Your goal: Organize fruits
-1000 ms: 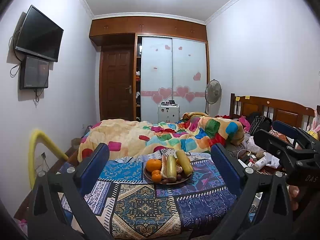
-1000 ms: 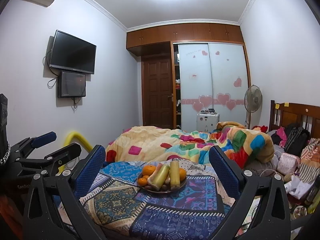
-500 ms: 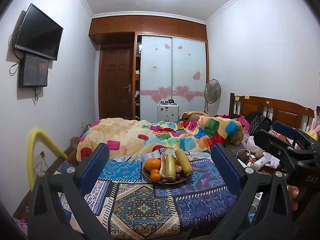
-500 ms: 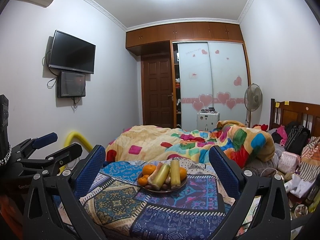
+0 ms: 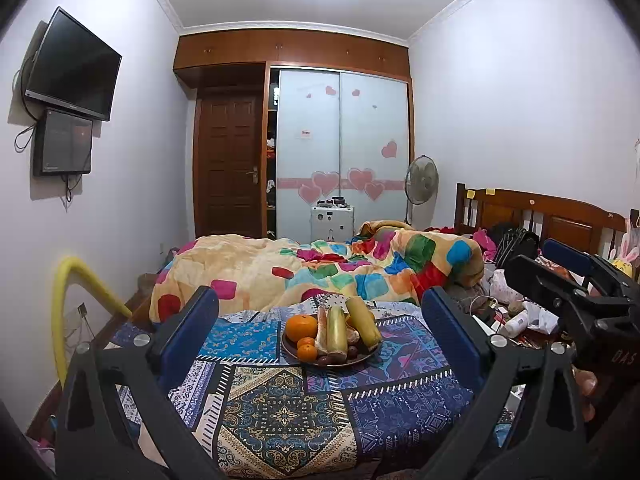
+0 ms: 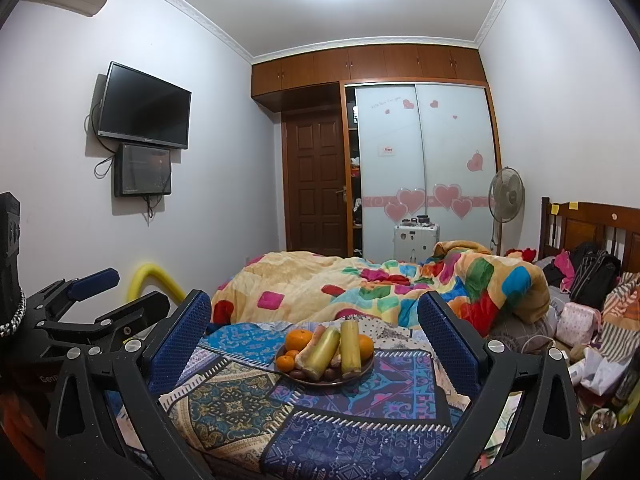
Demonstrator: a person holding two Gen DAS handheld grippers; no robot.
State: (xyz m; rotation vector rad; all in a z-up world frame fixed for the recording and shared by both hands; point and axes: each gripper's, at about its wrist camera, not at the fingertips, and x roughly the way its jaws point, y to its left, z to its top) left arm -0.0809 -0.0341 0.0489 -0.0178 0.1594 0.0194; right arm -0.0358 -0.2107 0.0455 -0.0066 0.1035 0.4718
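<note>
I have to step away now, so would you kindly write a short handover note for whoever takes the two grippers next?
Left gripper: open, holding nothing, aimed at the plate.
Right gripper: open, holding nothing, beside the left one and facing the same way.
The fruit plate sits on the patterned cloth, between the fingers in both views. It holds a large orange, smaller oranges, two yellow-green stalk pieces, and small dark fruits at the front.
Done: nothing visibly; all the fruit is on the plate.
Left: approach, pick and sort the fruit.
</note>
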